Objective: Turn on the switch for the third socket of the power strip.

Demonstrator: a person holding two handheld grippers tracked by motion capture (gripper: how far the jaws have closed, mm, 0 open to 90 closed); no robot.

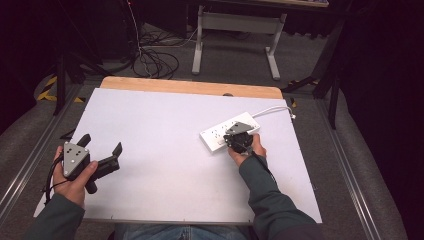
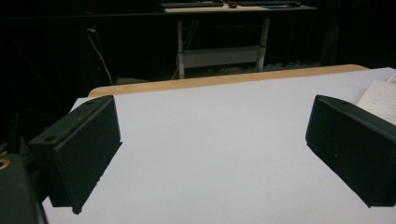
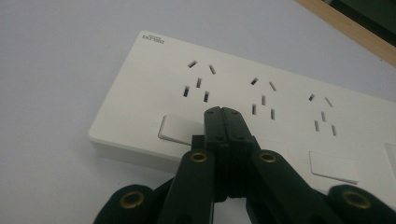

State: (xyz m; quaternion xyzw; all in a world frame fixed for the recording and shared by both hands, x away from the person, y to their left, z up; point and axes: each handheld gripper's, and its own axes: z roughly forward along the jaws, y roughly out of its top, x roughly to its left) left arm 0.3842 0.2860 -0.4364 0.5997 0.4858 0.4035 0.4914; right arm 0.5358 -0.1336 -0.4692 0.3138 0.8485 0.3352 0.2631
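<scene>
power strip (image 3: 261,107): flat white plastic slab, slotted sockets, rocker switches
right hand-held gripper (image 3: 223,112): black jaws clenched, tips over strip
left hand-held gripper (image 2: 210,154): jaws spread, released
bench (image 2: 210,121): smooth matte white

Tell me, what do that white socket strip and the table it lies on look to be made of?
The power strip looks like smooth white moulded plastic: faint sheen, crisp cut slots, rocker switches in the same plastic. The table seems a matte, pale grey-white board, perhaps laminate, with no glare; its far edge shows a warm tan, wood-like strip, though real wood or veneer is unclear.
</scene>
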